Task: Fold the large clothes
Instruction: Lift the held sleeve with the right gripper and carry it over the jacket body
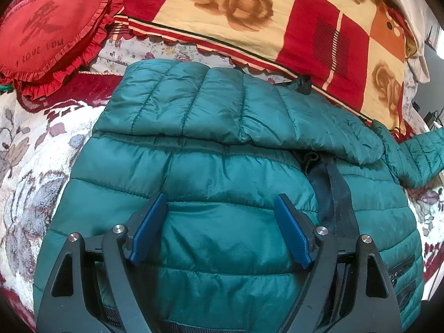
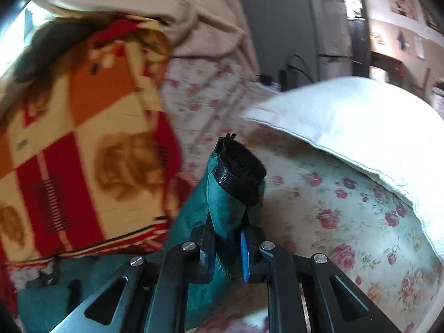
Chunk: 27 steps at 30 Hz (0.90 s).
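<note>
A teal quilted jacket (image 1: 211, 144) lies spread on the bed, one sleeve (image 1: 222, 102) folded across its upper part. A black zipper band (image 1: 338, 194) runs down its front. My left gripper (image 1: 221, 198) hovers just over the jacket's body, its blue pads wide apart and nothing between them. In the right wrist view my right gripper (image 2: 227, 230) is shut on the other teal sleeve (image 2: 224, 194). That sleeve stands up out of the jaws and ends in a black ribbed cuff (image 2: 240, 172). More of the teal jacket (image 2: 55, 302) lies lower left.
A red heart cushion (image 1: 52, 36) sits at the far left. A red and cream rose blanket (image 1: 277, 22) lies behind the jacket, blurred in the right wrist view (image 2: 83, 152). A white pillow (image 2: 360, 127) rests on the floral sheet (image 2: 347, 222). A grey cabinet (image 2: 291, 22) stands beyond the bed.
</note>
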Available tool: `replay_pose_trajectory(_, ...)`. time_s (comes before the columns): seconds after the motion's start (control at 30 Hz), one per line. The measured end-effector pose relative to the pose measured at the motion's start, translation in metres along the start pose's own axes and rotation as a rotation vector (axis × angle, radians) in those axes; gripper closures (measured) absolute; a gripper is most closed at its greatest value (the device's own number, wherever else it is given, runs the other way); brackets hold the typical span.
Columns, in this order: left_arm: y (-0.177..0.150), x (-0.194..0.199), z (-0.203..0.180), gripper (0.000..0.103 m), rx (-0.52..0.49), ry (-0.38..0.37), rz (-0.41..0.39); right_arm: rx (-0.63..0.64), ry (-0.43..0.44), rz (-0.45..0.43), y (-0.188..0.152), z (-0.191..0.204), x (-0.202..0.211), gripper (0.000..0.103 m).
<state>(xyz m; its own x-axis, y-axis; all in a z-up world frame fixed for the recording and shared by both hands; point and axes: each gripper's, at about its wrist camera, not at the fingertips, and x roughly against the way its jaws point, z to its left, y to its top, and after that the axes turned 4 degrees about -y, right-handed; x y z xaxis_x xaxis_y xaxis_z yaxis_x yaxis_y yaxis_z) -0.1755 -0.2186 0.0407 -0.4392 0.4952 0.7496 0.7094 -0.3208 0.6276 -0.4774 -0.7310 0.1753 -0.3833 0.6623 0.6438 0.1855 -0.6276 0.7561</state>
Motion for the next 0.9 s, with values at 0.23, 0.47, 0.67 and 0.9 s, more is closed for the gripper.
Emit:
replay_pose_trajectory(0.23, 0.000, 0.000, -0.001, 0.022, -0.003, 0.004, 0.002, 0.112, 0.119, 0.003, -0.012, 0.057, 0.035, 0.090)
replay_pose_trajectory(0.47, -0.001, -0.001, -0.002, 0.022, -0.008, 0.010, 0.002, 0.214, 0.250, 0.042, -0.034, 0.119, 0.058, 0.090)
replay_pose_trajectory(0.67, 0.002, 0.003, -0.001, 0.022, -0.002, 0.021, 0.010, 0.294, 0.335, 0.087, -0.057, 0.166, 0.070, 0.090)
replay_pose_trajectory(0.9, 0.008, 0.016, 0.006, 0.022, 0.009, 0.026, 0.006, 0.352, 0.404, 0.132, -0.082, 0.211, 0.079, 0.090)
